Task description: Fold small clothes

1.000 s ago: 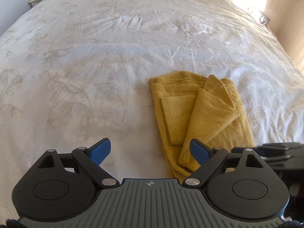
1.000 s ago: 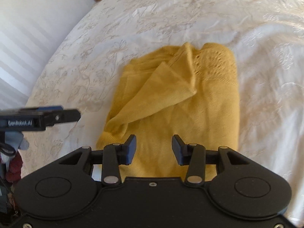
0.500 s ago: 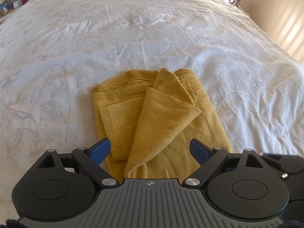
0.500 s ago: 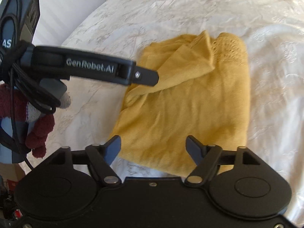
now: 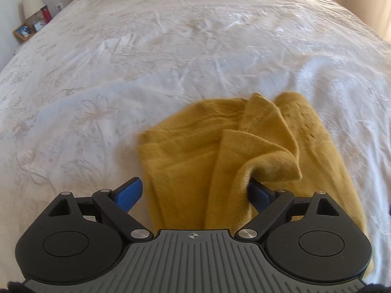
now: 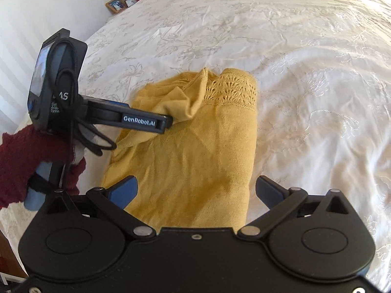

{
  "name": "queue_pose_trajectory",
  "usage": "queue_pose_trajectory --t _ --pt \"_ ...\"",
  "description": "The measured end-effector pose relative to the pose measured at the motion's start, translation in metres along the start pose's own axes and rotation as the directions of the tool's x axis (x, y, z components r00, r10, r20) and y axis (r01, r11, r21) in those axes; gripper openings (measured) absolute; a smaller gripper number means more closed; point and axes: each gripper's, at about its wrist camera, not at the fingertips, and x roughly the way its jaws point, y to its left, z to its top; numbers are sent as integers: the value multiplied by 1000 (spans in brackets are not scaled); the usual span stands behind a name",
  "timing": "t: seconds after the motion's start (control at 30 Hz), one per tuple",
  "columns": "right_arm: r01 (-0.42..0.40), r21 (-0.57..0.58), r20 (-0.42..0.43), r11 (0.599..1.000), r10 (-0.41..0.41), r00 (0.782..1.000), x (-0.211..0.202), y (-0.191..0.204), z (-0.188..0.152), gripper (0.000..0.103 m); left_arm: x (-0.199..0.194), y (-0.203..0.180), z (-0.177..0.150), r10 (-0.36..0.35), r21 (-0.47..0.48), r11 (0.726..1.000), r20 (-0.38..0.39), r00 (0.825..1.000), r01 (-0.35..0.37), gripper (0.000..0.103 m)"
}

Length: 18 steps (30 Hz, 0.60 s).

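A mustard-yellow knitted garment (image 5: 185, 161) lies partly folded on the white bedspread (image 5: 171, 56), one flap (image 5: 264, 156) turned over its middle. My left gripper (image 5: 193, 193) is open just above the garment's near edge. Its left blue pad (image 5: 128, 191) is beside the cloth and its right pad (image 5: 259, 193) is tucked under the flap. In the right wrist view the left gripper (image 6: 166, 123) reaches in from the left under that flap. My right gripper (image 6: 195, 190) is opening wide over the garment's (image 6: 195, 151) near hem, and its pads do not press the cloth.
A nightstand (image 5: 27, 30) with a lamp, photo frame, clock and red bottle stands beyond the bed's far left corner. A hand in a dark red sleeve (image 6: 22, 168) holds the left gripper. The embroidered bedspread (image 6: 305, 61) stretches far and to the right.
The left gripper came down and closer over the garment, and its right finger slid under the flap. The right gripper's jaws spread from half closed to wide, letting go of the hem.
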Motion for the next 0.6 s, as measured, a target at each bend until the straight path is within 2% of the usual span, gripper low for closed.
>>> queue_pose_trajectory --t 0.17,0.3,0.37,0.43,0.6 --pt "-4 5 4 1000 4 1000 2 -4 5 102 14 49 20 127 -79 989 -13 992 -127 92" --pt "-6 3 10 1000 6 1000 3 -6 9 102 19 84 21 179 -127 974 -67 982 -186 91" --pt "-8 -6 14 1000 8 1000 4 -6 12 102 10 95 18 160 -171 971 -58 985 -167 91" --pt "-5 -17 18 1000 5 1000 6 -7 16 102 -2 100 11 111 -219 969 -41 993 -117 91" --pt "4 -24 18 1000 -4 1000 20 -14 33 102 -22 85 0 -21 -278 960 -10 1000 17 92"
